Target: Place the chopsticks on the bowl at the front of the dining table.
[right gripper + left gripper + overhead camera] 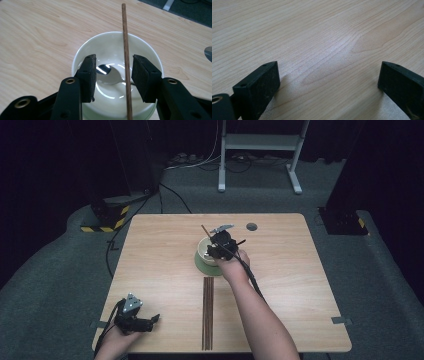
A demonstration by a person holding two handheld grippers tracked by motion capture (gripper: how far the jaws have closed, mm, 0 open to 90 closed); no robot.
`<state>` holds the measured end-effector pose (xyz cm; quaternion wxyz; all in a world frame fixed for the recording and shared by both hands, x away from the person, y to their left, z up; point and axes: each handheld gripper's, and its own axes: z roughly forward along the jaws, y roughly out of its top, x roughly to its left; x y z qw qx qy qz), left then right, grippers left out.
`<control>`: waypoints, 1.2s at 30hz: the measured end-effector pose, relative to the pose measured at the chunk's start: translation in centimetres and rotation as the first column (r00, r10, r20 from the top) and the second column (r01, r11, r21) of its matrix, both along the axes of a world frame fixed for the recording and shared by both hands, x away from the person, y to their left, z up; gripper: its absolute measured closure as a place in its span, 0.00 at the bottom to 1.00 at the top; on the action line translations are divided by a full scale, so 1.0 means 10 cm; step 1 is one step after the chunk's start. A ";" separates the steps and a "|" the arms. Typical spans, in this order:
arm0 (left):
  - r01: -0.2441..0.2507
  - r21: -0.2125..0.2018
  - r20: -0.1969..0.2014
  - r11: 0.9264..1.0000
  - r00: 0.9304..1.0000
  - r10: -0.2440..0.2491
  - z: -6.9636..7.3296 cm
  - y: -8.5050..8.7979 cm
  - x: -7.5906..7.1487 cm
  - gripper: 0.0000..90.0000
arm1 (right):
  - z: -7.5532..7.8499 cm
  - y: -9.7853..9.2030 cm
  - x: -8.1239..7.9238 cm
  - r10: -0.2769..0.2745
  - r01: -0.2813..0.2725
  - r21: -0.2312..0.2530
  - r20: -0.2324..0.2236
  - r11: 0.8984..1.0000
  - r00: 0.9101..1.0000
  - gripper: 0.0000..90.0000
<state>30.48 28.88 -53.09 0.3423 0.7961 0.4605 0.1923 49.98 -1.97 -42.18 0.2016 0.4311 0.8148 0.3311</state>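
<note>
A white bowl [204, 249] stands on a green saucer [201, 266] at the table's middle. A metal spoon [106, 70] lies inside the bowl [82, 50]. One dark wooden chopstick [125, 37] lies across the bowl, its far end [204, 230] sticking out past the rim. My right gripper [214, 252] hovers right over the bowl. Its jaws stand apart around the chopstick, which runs close to the right pad [142, 77] with a thin gap, so the right gripper [113, 75] is open. My left gripper [153, 320] rests at the table's near left corner, open [328, 77], with bare wood between its jaws.
A bundle of dark chopsticks [208, 312] lies lengthwise from below the saucer to the near edge. A round cable hole [251, 226] sits in the tabletop behind the bowl. A white stand [260, 150] and floor cables lie beyond the table.
</note>
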 end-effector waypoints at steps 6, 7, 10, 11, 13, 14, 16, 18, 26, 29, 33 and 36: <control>-0.001 -0.003 -0.001 1.000 1.000 0.001 0.00 0.00 0.00 0.05 | 0.04 -0.10 -0.34 0.037 -0.038 0.043 0.039 0.998 0.999 0.57; 0.000 -0.003 -0.001 1.000 1.000 0.000 0.00 0.00 0.00 0.05 | 0.04 -0.12 -0.39 0.047 -0.049 0.047 0.042 0.998 0.998 0.58; 0.000 -0.002 -0.002 1.000 1.000 0.000 0.00 0.00 0.00 0.05 | 0.03 -0.17 -0.56 0.074 -0.077 0.070 0.048 0.995 0.996 0.60; 0.000 -0.002 -0.002 1.000 1.000 0.000 0.00 0.00 0.00 0.05 | 0.02 -0.18 -0.62 0.078 -0.081 0.069 0.049 0.994 0.996 0.60; -0.001 -0.001 -0.004 1.000 1.000 0.001 0.00 0.00 0.00 0.05 | 0.00 -0.21 -0.73 0.084 -0.089 0.066 0.071 0.994 0.994 0.60; -0.001 -0.001 -0.004 1.000 1.000 0.001 0.00 0.00 0.00 0.05 | 0.00 -0.21 -0.73 0.084 -0.089 0.066 0.071 0.994 0.994 0.60; 0.000 -0.002 -0.003 1.000 1.000 0.000 0.00 0.00 0.00 0.05 | -0.07 -0.25 -0.91 0.098 -0.104 0.075 0.081 0.992 0.992 0.60; 0.000 -0.002 -0.003 1.000 1.000 0.000 0.00 0.00 0.00 0.05 | -0.11 -0.28 -1.03 0.107 -0.114 0.067 0.101 0.991 0.989 0.60; 0.001 -0.001 -0.002 1.000 1.000 -0.001 0.00 0.00 0.00 0.05 | -0.36 -0.41 -1.50 0.117 -0.129 0.134 0.087 0.983 0.989 0.60; 0.001 -0.001 -0.001 1.000 1.000 -0.001 0.00 0.00 0.00 0.05 | -0.52 -0.40 -1.57 0.122 -0.129 0.104 0.071 0.986 0.990 0.61; 0.001 -0.001 -0.001 1.000 1.000 -0.001 0.00 0.00 0.00 0.05 | -0.67 -0.37 -1.59 0.131 -0.134 0.081 0.037 0.988 0.991 0.61; 0.000 -0.003 -0.002 1.000 1.000 0.000 0.00 0.00 0.00 0.05 | -0.72 -0.36 -1.57 0.139 -0.140 0.075 0.017 0.987 0.990 0.61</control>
